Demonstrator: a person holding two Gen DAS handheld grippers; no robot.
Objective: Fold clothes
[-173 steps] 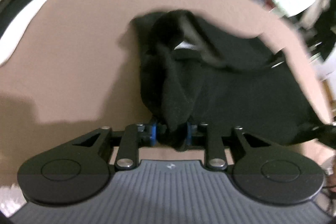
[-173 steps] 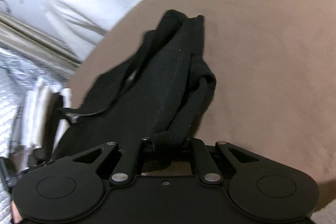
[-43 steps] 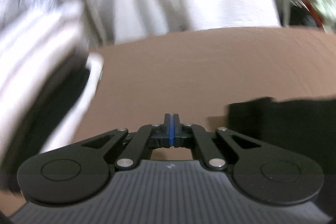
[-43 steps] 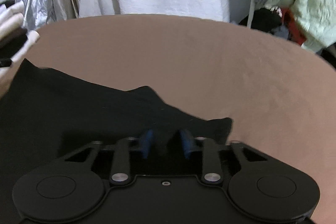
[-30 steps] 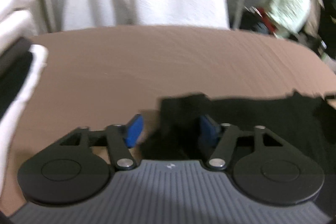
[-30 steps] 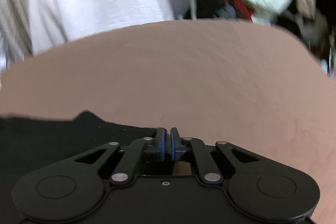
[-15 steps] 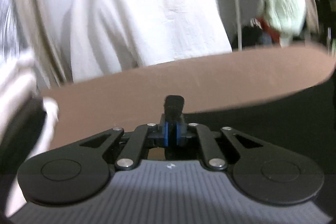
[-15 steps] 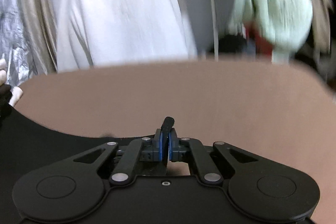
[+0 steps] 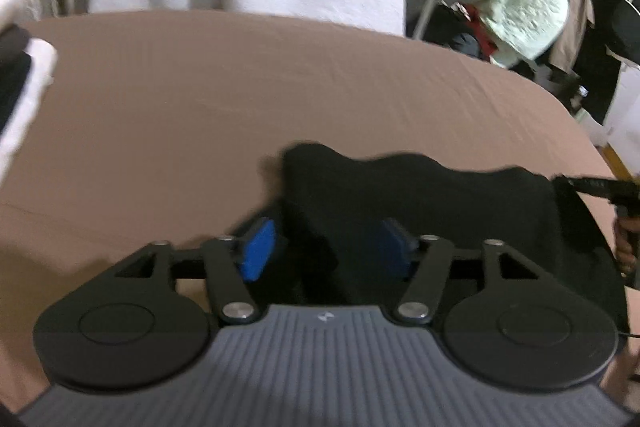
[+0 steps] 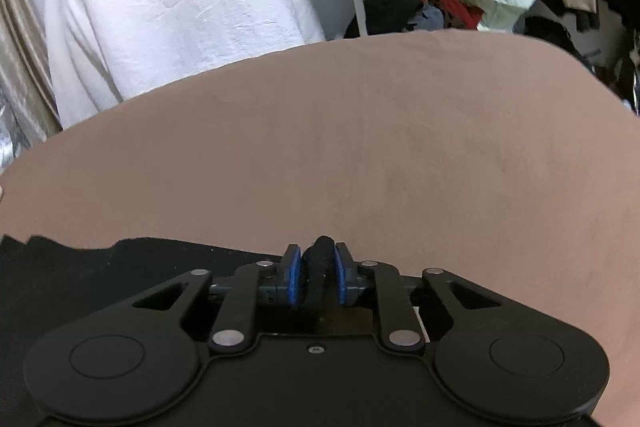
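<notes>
A black garment (image 9: 440,195) lies on the brown-covered surface (image 9: 240,87), with its far edge rumpled. My left gripper (image 9: 326,247) stands over the garment's left end. Its jaws are opening wide, a hump of the cloth sits between them, and the blue pads (image 9: 258,251) are clear of it. In the right wrist view the black garment (image 10: 120,267) spreads to the left. My right gripper (image 10: 318,267) has a narrow upright fold of that cloth between its pads. Those jaws are opening but still touch the fold.
White fabric (image 10: 160,7) hangs behind the far edge of the surface. A rack with a pale green garment (image 9: 524,11) and dark clothes stands at the back right. A white and black pile (image 9: 24,75) sits at the left edge. A hand (image 9: 624,239) shows at the right edge.
The left jaws were shut on a tip of black cloth and now stand wide apart over it. The right jaws have widened a little around their fold, and that gripper has come lower.
</notes>
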